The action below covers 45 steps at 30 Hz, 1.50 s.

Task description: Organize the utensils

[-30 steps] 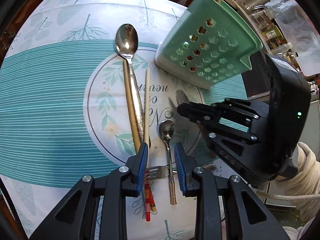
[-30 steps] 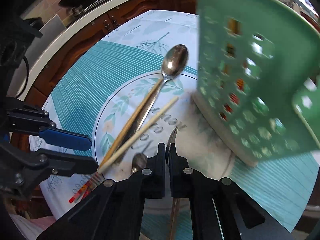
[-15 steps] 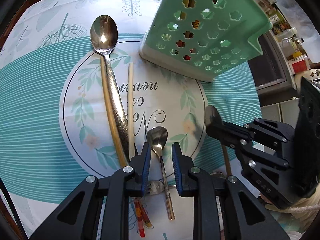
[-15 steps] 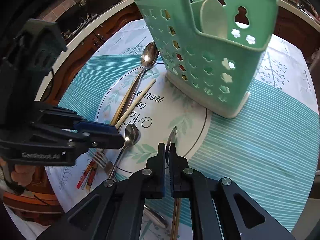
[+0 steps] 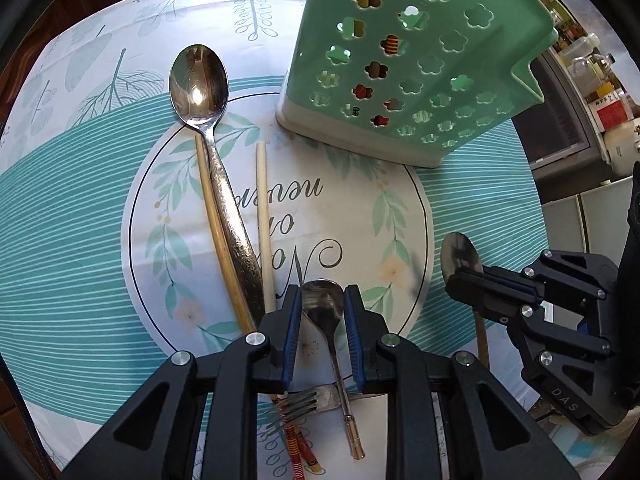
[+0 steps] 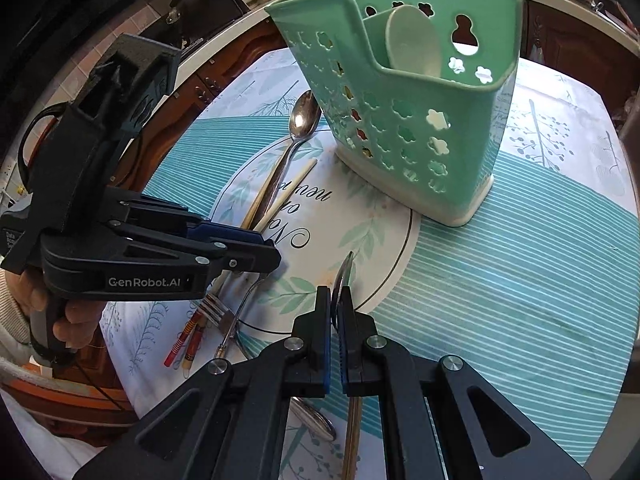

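- Left wrist view puts my left gripper (image 5: 322,324) low over the tablecloth (image 5: 80,216), its blue pads set apart with the bowl of the small spoon (image 5: 322,307) lying between them; the gap is only a little wider than the bowl, and I cannot tell whether either pad touches it yet.
- That small spoon runs nearly along my fingers' line: bowl forward toward the caddy (image 5: 416,64), handle trailing back under the gripper, crossing a fork (image 5: 304,402) near its tip. So the pads sit either side of the bowl, across the width, not the length.
- My right gripper (image 6: 336,312) is closed tight on a second spoon (image 6: 345,276), held edge-on, bowl poking up past the fingertips and the handle hanging down below the fingers.
- From the right wrist view, the caddy stands ahead and slightly to the right of that held spoon, upright, open top toward me, a pale green ladle (image 6: 414,42) already inside. I judge the right hand's next move is forward and up over the near rim.
- The right hand is the nearer one to the caddy; the left sits further back, beside it on my left.
- Still flat on the cloth: the large spoon (image 5: 200,84) with a wooden chopstick (image 5: 218,232) tight against its handle, a pale chopstick (image 5: 264,216) just beside, all roughly parallel to my left fingers, plus red striped chopsticks (image 5: 296,444) under the fork.
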Motion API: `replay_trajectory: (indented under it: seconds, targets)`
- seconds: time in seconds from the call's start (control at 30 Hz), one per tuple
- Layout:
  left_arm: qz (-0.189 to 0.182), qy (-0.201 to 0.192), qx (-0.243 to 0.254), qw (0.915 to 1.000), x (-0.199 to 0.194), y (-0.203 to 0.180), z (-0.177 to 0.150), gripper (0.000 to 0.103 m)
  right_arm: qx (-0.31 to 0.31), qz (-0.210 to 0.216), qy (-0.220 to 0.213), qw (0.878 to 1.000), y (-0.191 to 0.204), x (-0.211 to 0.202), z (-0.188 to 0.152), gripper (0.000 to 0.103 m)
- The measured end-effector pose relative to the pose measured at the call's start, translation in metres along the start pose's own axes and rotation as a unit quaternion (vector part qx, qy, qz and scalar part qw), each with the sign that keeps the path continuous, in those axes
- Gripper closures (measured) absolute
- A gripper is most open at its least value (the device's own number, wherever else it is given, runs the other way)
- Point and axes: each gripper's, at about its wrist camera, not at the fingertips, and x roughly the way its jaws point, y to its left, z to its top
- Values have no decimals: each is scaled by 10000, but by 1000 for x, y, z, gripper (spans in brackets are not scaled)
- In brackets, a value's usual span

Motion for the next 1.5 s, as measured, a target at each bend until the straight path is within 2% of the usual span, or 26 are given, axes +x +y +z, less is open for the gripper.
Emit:
replay_trajectory:
  seconds: [0.23, 0.5, 0.8, 0.87, 1.1, 1.27, 1.5]
  targets:
    - [-64, 39, 62, 10000, -5, 7, -1, 83, 16, 48, 2, 10000, -2, -1, 1, 100]
    - [29, 148, 230, 9996, 4, 3, 1, 83, 51, 67, 6, 10000, -2, 0, 2, 100]
    - [138, 81, 501, 9986, 7, -6, 3, 84, 107, 47, 29, 9999, -1, 2, 2, 100]
    - [111, 108, 607, 9980, 8, -8, 3, 96, 143, 55, 38, 9999, -1, 3, 2, 100]
    - [-75, 63, 733, 9973, 6, -13, 3, 103, 276, 114, 32, 9995, -4, 2, 0, 100]
    - [-57, -139, 595, 9981, -9, -15, 2, 103, 437, 163, -52, 9989, -10, -6, -1, 100]
    - [2, -694, 718, 9950, -35, -29, -8, 103, 628, 393, -192, 9971, -10, -12, -1, 100]
